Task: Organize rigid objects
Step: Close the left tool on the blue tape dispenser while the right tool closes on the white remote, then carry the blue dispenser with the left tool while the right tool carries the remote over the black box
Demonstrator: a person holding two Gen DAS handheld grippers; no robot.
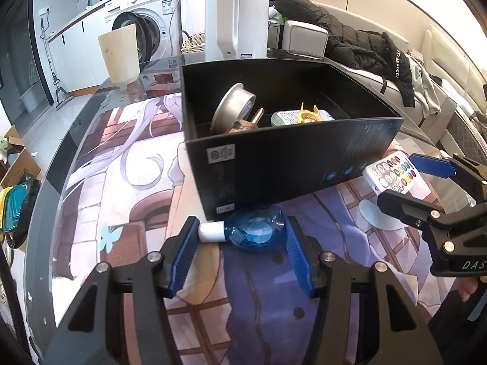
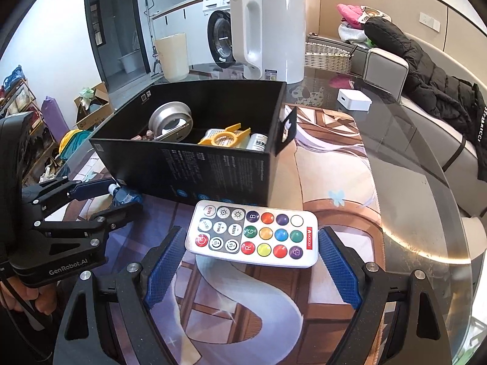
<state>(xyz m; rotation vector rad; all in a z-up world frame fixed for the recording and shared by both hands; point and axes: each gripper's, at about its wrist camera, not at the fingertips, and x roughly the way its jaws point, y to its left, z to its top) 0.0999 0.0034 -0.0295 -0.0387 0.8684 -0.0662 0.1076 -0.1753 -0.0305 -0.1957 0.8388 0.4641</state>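
Left gripper (image 1: 240, 254) open, blue pads either side of a blue bottle (image 1: 254, 232) lying on the mat (image 1: 127, 188), right pad touching its base, white cap at the left pad; black box (image 1: 289, 158) just beyond, holding a metal bowl (image 1: 234, 106) and a yellow piece (image 1: 309, 115); right gripper (image 1: 408, 179) at far right, spread around a remote (image 1: 394, 172).

Right gripper (image 2: 251, 270) open, remote (image 2: 254, 234) lying flat between the pads, apart from both; box (image 2: 213, 167) just behind; left gripper (image 2: 121, 196) at left, around the bottle (image 2: 126, 196); white kettle (image 2: 271, 33) far behind.
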